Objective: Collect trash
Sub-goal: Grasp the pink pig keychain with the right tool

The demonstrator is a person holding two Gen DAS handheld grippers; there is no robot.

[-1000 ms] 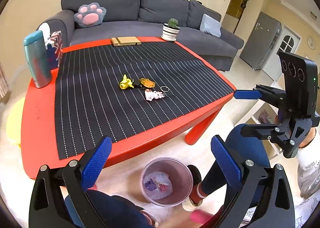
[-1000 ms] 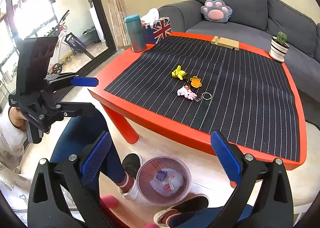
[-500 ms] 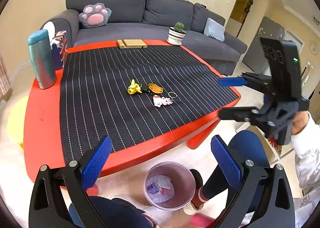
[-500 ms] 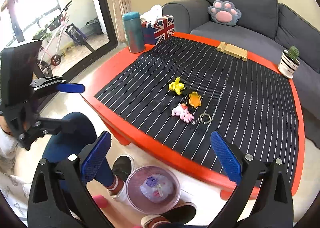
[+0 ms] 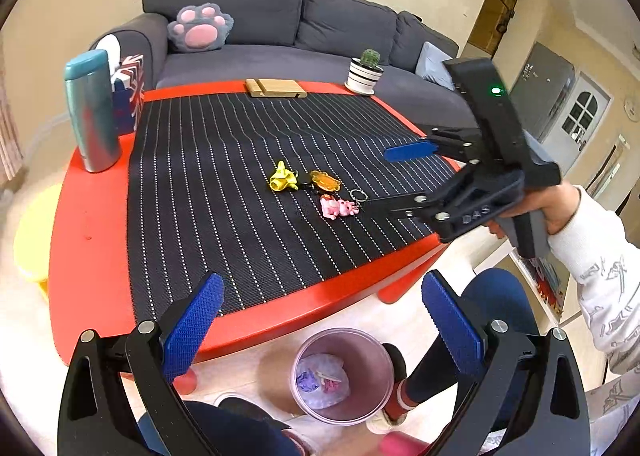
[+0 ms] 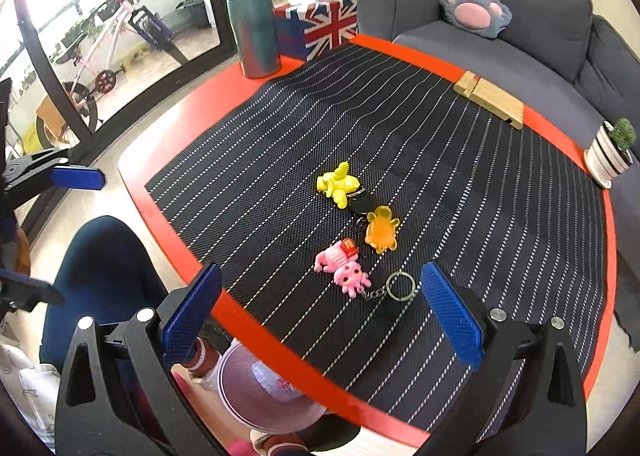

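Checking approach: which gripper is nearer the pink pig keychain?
Right. The right gripper hovers beside the pink pig keychain, jaws open; the left gripper sits back past the red table's edge.

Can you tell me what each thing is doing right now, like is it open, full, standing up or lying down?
left gripper: open, empty.
right gripper: open, empty, above the keychains.
trash bin: on the floor, open, some scraps inside.
pink keychain: lying flat on the mat.
yellow keychain: lying on the mat.
teal bottle: upright, capped.
cactus pot: upright.
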